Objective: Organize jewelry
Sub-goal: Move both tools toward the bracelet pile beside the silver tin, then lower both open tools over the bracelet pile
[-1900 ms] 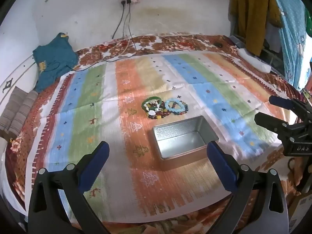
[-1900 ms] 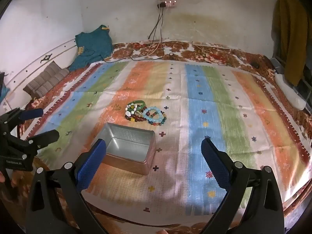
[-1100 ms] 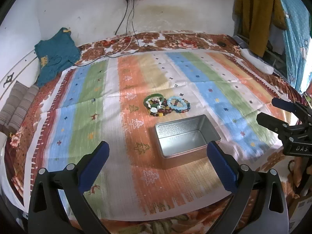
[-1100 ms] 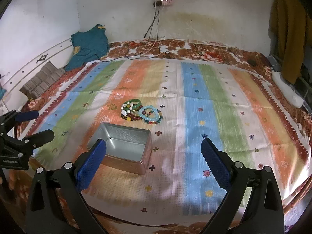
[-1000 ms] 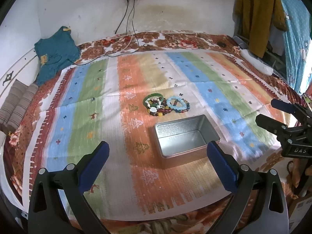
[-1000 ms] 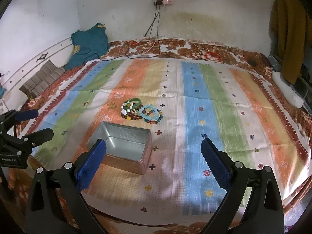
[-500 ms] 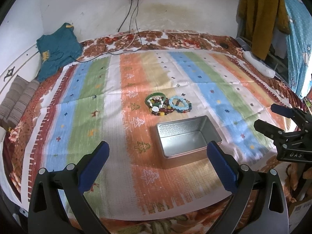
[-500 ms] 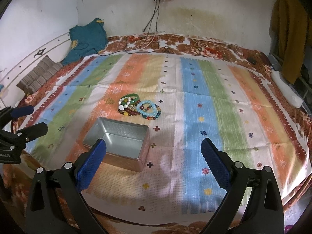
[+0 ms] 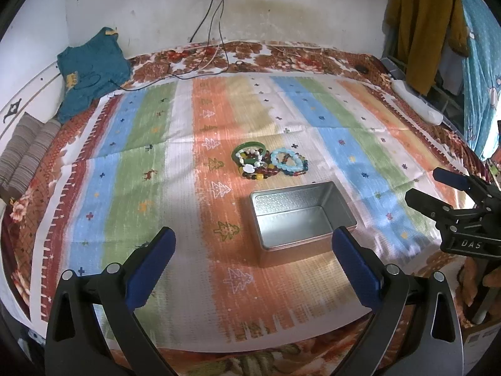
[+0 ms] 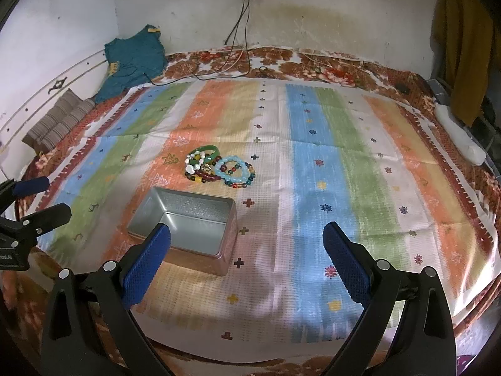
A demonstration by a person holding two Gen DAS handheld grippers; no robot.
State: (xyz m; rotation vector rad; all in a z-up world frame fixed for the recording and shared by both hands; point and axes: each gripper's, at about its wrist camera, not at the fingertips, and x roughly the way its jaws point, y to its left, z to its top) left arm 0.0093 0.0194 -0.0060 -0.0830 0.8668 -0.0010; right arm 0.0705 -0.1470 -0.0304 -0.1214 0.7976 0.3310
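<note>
A heap of bead bracelets [image 9: 269, 164] lies on the striped cloth: a green bangle [image 9: 249, 153], a pale blue bead bracelet [image 9: 286, 163], a white one and dark red ones. It also shows in the right wrist view [image 10: 219, 169]. An open, empty metal tin [image 9: 300, 216] stands just in front of it, also in the right wrist view [image 10: 184, 222]. My left gripper [image 9: 252, 257] is open and empty, short of the tin. My right gripper [image 10: 247, 257] is open and empty, to the tin's right; it shows at the right of the left wrist view [image 9: 435, 188].
The striped cloth [image 9: 125, 172] covers a bed against a white wall. A teal garment [image 9: 90, 69] and folded striped cloth [image 9: 25, 153] lie at the far left. Cables [image 9: 216, 31] hang from a wall socket. A mustard garment [image 9: 422, 22] hangs at the right.
Both grippers have moved slightly forward and up over the bed; the tin and bracelets sit a little lower in both views. Both stay open and nothing was touched.
</note>
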